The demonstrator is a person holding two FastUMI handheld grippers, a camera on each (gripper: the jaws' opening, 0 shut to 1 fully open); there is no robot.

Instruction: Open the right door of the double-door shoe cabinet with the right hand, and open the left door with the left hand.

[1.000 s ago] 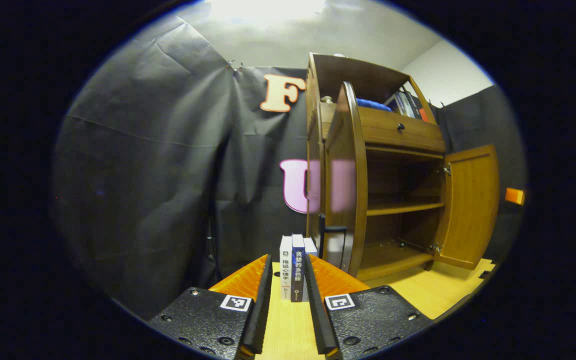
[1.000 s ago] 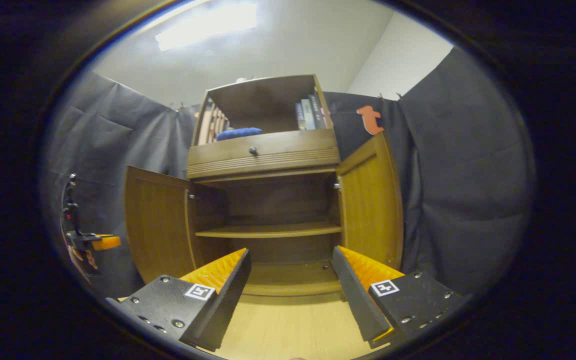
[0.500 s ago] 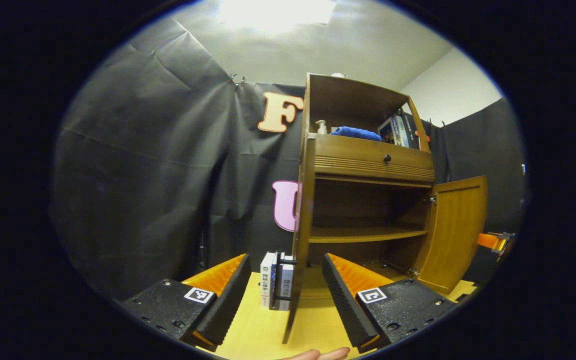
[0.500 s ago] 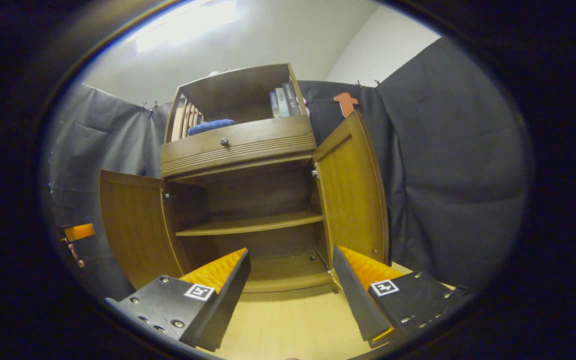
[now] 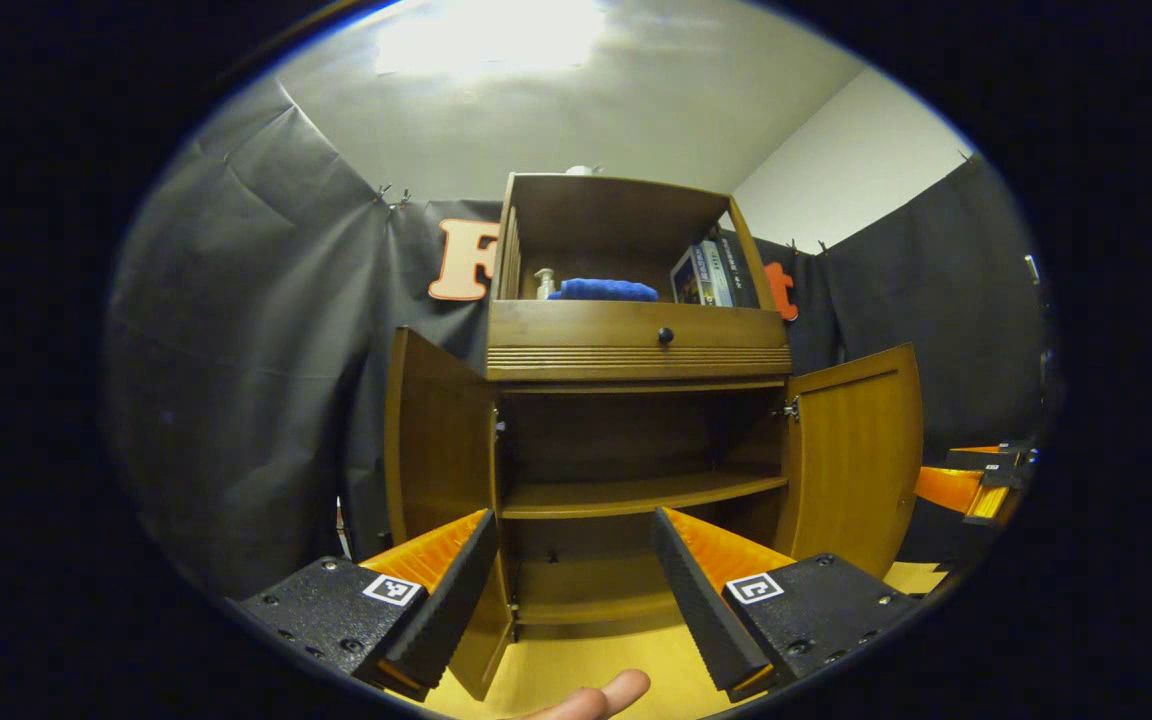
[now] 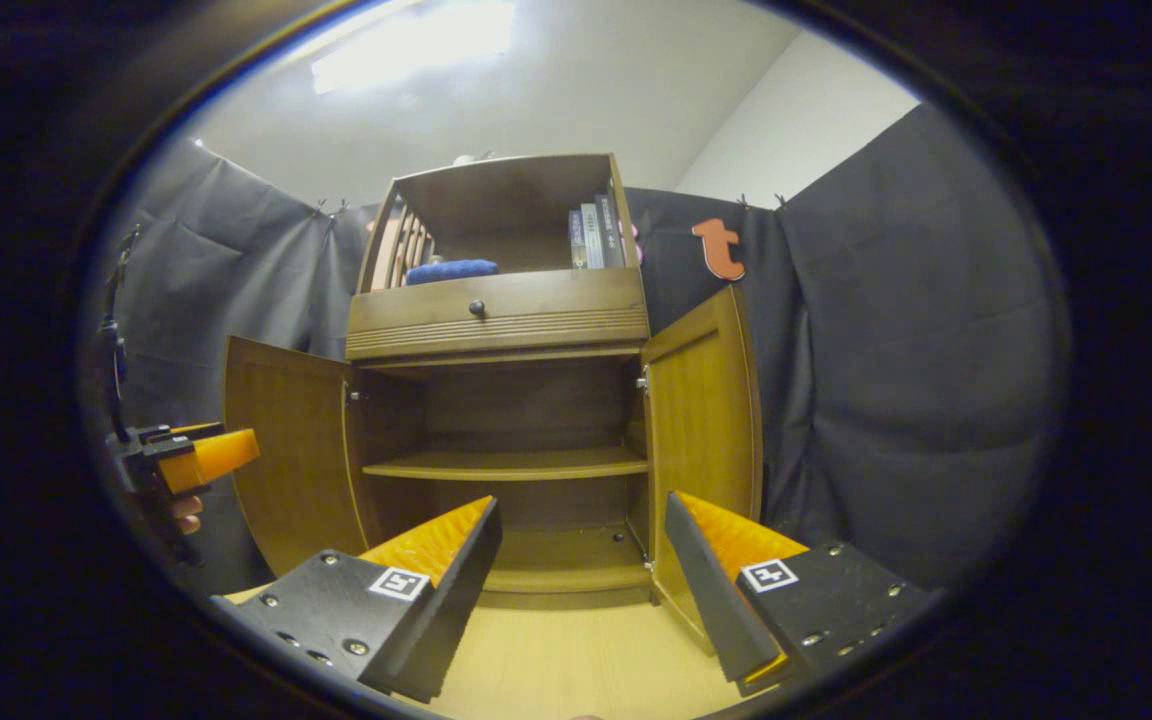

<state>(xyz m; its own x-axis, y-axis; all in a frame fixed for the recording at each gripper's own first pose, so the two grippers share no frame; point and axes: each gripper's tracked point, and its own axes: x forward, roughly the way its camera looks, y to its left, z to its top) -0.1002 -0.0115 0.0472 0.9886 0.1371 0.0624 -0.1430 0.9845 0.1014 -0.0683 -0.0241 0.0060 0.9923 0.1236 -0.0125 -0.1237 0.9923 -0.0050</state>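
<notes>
The left gripper (image 5: 566, 600) has let go and backed away from the left door (image 5: 436, 440), which a second ago stood edge-on right before it; now the door hangs swung wide and the fingers are spread apart on nothing. Between the doors the shoe cabinet (image 6: 501, 315) shows its bare shelf (image 6: 506, 465). The right door (image 6: 701, 420) stands open as before, the right gripper (image 6: 581, 590) back from it, fingers apart. Both doors look fully open, though the lens bends the angles; I judge the task done.
</notes>
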